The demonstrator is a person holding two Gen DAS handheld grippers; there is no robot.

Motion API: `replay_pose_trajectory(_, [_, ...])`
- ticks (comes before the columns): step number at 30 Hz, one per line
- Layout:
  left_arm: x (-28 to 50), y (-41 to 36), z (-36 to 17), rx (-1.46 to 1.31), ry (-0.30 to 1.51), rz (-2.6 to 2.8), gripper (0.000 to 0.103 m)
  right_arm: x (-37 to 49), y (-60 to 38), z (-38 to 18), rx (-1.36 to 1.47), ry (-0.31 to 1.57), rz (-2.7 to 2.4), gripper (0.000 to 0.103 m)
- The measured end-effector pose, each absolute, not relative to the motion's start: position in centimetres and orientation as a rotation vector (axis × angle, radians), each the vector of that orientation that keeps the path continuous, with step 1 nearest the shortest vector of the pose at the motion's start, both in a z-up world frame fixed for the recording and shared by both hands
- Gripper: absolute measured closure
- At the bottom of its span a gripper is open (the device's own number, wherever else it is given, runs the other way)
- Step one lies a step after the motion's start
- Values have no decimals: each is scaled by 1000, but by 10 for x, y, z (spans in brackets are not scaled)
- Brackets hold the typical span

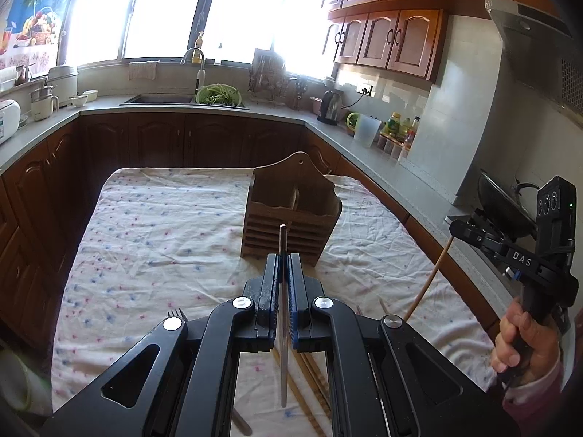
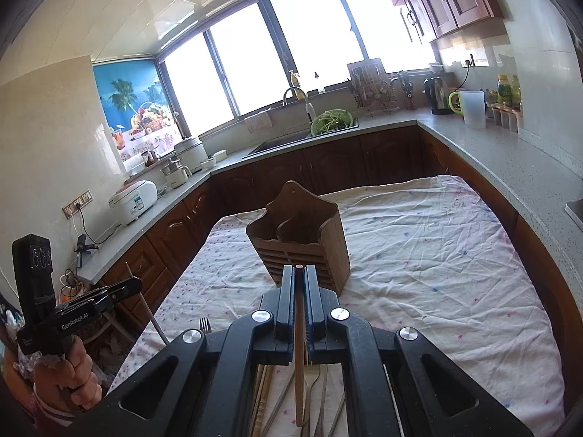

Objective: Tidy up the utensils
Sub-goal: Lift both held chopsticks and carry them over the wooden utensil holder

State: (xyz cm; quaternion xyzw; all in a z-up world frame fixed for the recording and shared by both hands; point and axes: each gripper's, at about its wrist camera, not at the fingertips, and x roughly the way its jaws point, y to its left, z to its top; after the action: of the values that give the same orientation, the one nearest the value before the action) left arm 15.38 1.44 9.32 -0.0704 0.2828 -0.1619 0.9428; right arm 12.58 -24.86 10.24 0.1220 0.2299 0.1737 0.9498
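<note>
A wooden two-compartment utensil holder (image 1: 291, 215) stands upright on the cloth-covered table; it also shows in the right wrist view (image 2: 304, 240). My left gripper (image 1: 283, 258) is shut on a thin metal chopstick (image 1: 283, 327), held above the table just short of the holder. My right gripper (image 2: 299, 271) is shut on a wooden chopstick (image 2: 299, 346), also raised in front of the holder. Seen from the left wrist, the right gripper (image 1: 453, 227) holds the wooden chopstick (image 1: 428, 276) hanging down at the right. More chopsticks (image 1: 309, 375), a fork (image 2: 205, 325) and other utensils (image 2: 317, 393) lie on the cloth near the front edge.
The table carries a white dotted cloth (image 1: 164, 225). Grey counters with dark wood cabinets surround it; a sink with a green colander (image 1: 218, 96), a kettle (image 1: 329, 107), a plastic jug (image 1: 366, 131) and a wok (image 1: 503, 200) sit on them.
</note>
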Motion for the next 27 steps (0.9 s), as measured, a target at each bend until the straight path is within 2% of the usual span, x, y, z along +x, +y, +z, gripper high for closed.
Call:
replay_pose_trajectory(12, [168, 17, 111, -173, 510, -324, 99, 137, -251, 116, 262, 419, 359, 98])
replay_pose_trajectory(27, [252, 20, 166, -206, 346, -302, 99, 212, -250, 185, 294, 253, 334, 98])
